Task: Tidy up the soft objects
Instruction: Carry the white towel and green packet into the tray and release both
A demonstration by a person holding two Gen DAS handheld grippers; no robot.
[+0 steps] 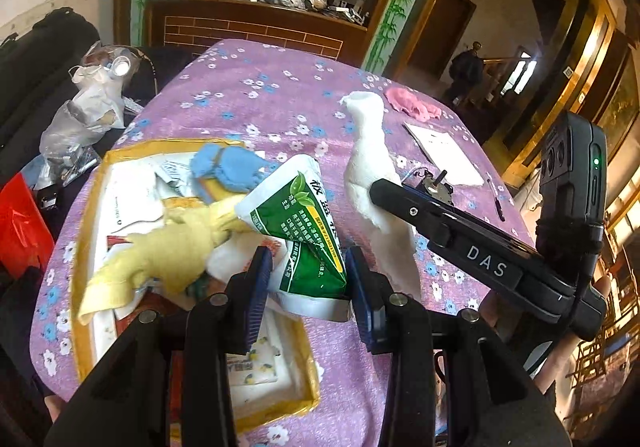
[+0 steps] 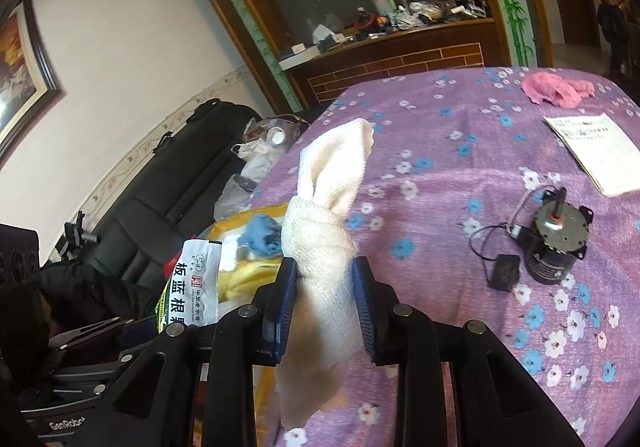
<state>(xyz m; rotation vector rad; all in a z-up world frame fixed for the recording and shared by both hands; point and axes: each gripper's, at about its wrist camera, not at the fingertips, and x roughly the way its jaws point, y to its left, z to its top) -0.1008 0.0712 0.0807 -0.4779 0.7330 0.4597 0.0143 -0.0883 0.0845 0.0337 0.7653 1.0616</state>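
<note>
left tool (image 1: 306, 287) is pinching a green-and-white sachet (image 1: 298, 231) by its lower end, both blue pads pressed against the packet; the sachet is held tilted over the near right corner of the yellow-rimmed box (image 1: 90, 215). the box sits on the worktop (image 1: 256, 95), which is covered by a purple floral cloth. inside the box lie a yellow cloth (image 1: 160, 247), a blue cloth (image 1: 228, 167) toward the far side, and white paper packets beneath them; the yellow cloth touches the upper left edge of the sachet. right tool (image 2: 325, 301) is pinching a white towel (image 2: 326, 215), bunched into an upright roll between its pads, with the towel's top standing above the fingertips and its loose end hanging below them. in the left wrist view the same towel rises just to the right of the sachet, outside the box, above the worktop. a pink cloth (image 2: 556, 87) lies loose at the far right of the worktop, well apart from the box. near it rest a white printed sheet (image 2: 596, 151) and a small black motor (image 2: 554, 243) with a wire and plug, both on the right half of the worktop. a black sofa (image 2: 188, 183) stands beyond the left edge of the worktop.
</note>
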